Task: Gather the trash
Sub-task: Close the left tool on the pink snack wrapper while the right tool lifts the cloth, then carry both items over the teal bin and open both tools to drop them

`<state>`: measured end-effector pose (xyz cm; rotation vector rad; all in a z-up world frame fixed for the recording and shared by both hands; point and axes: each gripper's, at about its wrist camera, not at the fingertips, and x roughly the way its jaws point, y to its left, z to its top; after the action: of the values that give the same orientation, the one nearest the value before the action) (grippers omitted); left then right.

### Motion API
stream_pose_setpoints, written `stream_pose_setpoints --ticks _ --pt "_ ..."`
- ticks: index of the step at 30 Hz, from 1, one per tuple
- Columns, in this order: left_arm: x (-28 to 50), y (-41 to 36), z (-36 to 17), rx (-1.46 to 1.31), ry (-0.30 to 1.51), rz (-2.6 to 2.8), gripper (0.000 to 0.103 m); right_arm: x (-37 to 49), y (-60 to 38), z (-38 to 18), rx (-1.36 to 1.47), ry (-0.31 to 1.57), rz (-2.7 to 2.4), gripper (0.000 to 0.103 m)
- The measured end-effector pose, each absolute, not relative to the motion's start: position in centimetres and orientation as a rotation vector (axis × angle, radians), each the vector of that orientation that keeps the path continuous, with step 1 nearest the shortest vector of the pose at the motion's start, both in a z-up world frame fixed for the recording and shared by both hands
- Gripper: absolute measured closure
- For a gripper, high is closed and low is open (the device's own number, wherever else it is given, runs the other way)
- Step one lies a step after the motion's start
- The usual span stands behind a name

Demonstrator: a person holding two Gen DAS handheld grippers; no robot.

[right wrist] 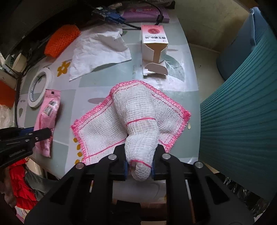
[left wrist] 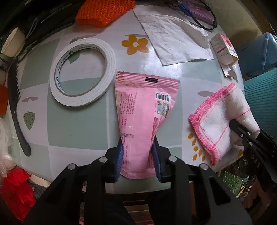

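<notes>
**Both grippers clamped: pouch on the left, cloth on the right**

While the left gripper (left wrist: 137, 155) points straight down at the table (left wrist: 72, 124), its blue pads (left wrist: 119, 161) are squeezing the lower end of the pink pouch (left wrist: 143, 110), jaws narrow, the foil pinched in at the waist between them. The pouch lies flat, barcode side up, its sealed top edge just beside the tape roll (left wrist: 83, 72).

Far left in this view, a black comb (left wrist: 16, 107) runs along the table edge, with a red bag (left wrist: 16, 190) below it off the table. Next over, the white tape roll, lying flat on the flowered tablecloth. Beyond it, at the far edge, an orange mesh (left wrist: 102, 12). Centre, the pouch in the jaws. Up and to the right, a crumpled white paper (left wrist: 176, 39), spread out flat. Further right, a small pink-and-white box (left wrist: 224, 48) lying on its side, flap open.

Over to the right gripper (right wrist: 139, 170), and it has the cloth (right wrist: 138, 121): white gauze with a pink stitched border. The jaws are narrow, clamped on a bunched fold, and that fold rises in a ridge off the table while the corners lie flat on it. The pouch (right wrist: 47, 119) sits well to its left here, with the left gripper's black fingers (right wrist: 39, 135) on it. The box (right wrist: 154, 45) stands beyond the cloth, apart from it. At the far right, a teal ribbed surface (right wrist: 242, 121) beside the table, a blue bin (right wrist: 242, 43) behind.
</notes>
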<state>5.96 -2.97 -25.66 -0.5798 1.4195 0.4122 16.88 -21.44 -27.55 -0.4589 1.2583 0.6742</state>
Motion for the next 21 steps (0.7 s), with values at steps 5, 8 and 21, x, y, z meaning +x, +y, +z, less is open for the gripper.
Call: stream_pose_setpoints --ticks 5,8,21 --pt "6.0 -4.0 -26.5 -0.590 1.394 0.383 0.074 16.8 -22.4 -26.1 -0.444 1.248 0.694 0.085" --pt "5.9 -3.9 -25.2 -0.590 1.375 0.366 0.074 16.2 -22.6 -24.7 -0.431 1.232 0.718 0.085" --pt "6.4 -3.3 -16.3 -0.561 1.239 0.325 0.074 15.0 -23.0 -16.1 -0.277 1.111 0.739 0.085"
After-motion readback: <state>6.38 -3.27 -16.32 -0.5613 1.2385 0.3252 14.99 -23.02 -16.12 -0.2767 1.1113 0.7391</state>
